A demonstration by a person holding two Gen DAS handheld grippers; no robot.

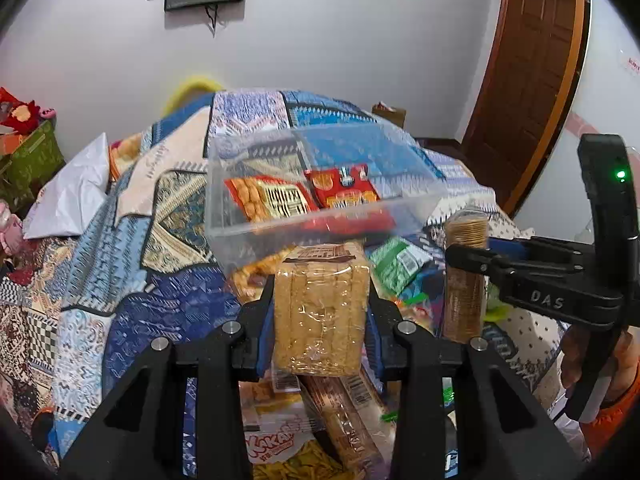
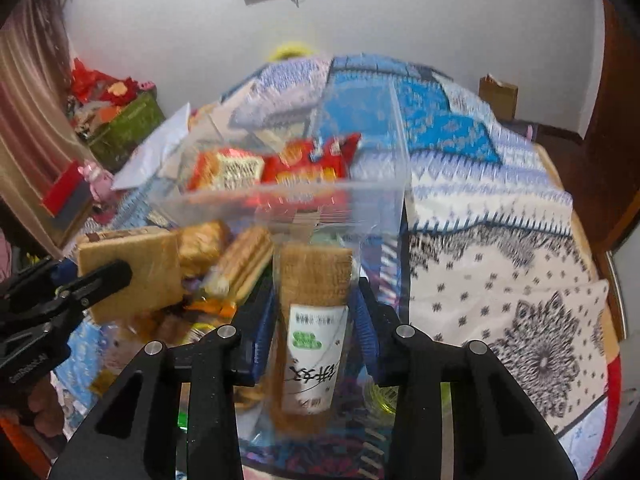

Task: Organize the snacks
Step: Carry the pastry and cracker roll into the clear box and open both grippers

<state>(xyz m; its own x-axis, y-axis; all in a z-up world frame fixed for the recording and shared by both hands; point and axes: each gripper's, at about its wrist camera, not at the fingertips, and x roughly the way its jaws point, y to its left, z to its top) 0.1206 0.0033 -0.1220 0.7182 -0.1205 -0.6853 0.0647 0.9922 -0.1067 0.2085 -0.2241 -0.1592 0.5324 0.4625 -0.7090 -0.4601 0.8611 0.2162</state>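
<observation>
Between our left gripper's (image 1: 320, 316) blue-padded jaws, at lower centre of the left wrist view, sits a clear-wrapped square block of tan crackers (image 1: 320, 312), clamped by its two flat sides and held above the heap. Our right gripper (image 2: 316, 320) is closed on a clear-wrapped round stack of brown biscuits with a white label (image 2: 314, 320), held at lower centre of its own view; it shows as a standing column at right of the left view (image 1: 466, 276).

Just past both packs, mid-frame, lies the clear plastic storage bin (image 1: 320, 220), with an orange-and-gold snack packet (image 1: 268, 198) and a red snack packet (image 1: 344, 186) already in it. We judge the step in hand to be carrying both packs to the bin; next, each must clear the near rim, then be released inside.

Open room lies in the bin's right part, behind the red packet. Below us a heap of loose snack packets (image 1: 304, 420) crowds the patchwork quilt (image 1: 132, 280), so we should go in from above. Our two grippers are near one another; entering one at a time seems safer.
</observation>
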